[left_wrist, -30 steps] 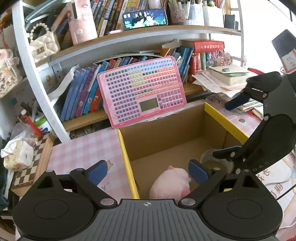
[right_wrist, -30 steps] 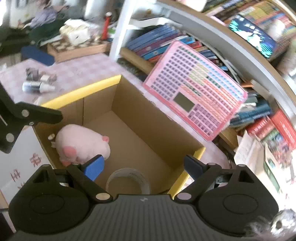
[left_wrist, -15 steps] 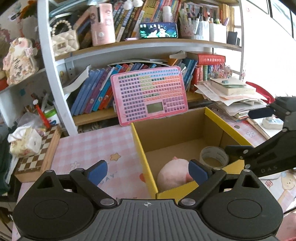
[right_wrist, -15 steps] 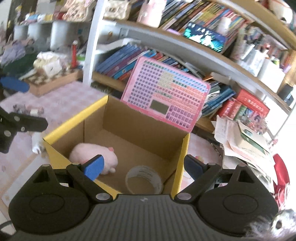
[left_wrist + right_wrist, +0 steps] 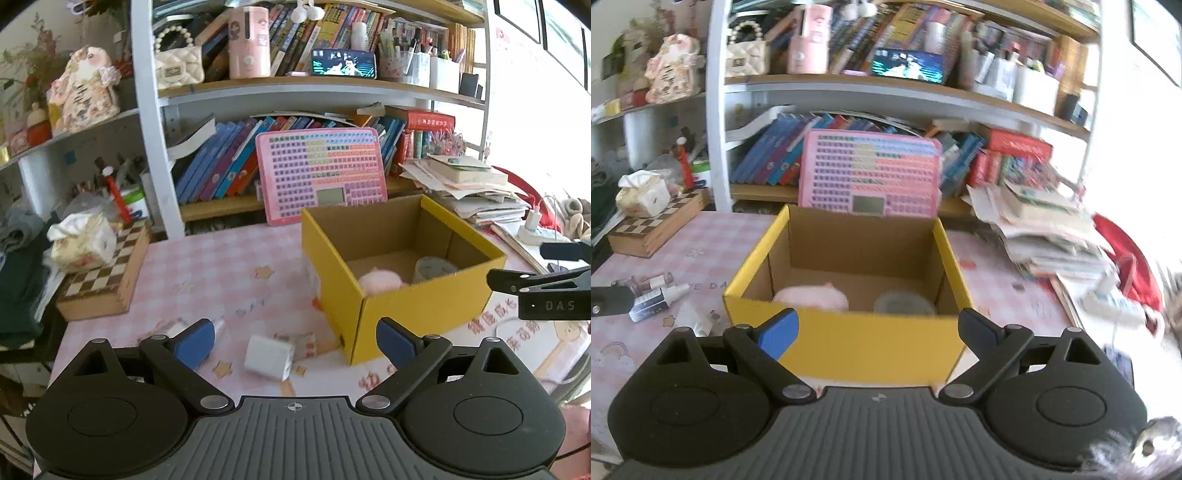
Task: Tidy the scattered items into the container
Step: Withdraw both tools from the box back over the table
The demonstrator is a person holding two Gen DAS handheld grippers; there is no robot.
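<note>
A yellow cardboard box stands on the pink checked table. A pink plush toy and a roll of tape lie inside it. My left gripper is open and empty, low over the table left of the box. A white cube and a small packet lie between its fingers. My right gripper is open and empty, in front of the box. Small bottles lie left of the box.
A pink keyboard toy leans on the bookshelf behind the box. A chessboard box with a tissue pack sits at the left. A paper stack lies at the right. Crumpled white paper lies by the box.
Both grippers have pulled back and away from the box. The left one has moved left and now looks at the items on the table.
</note>
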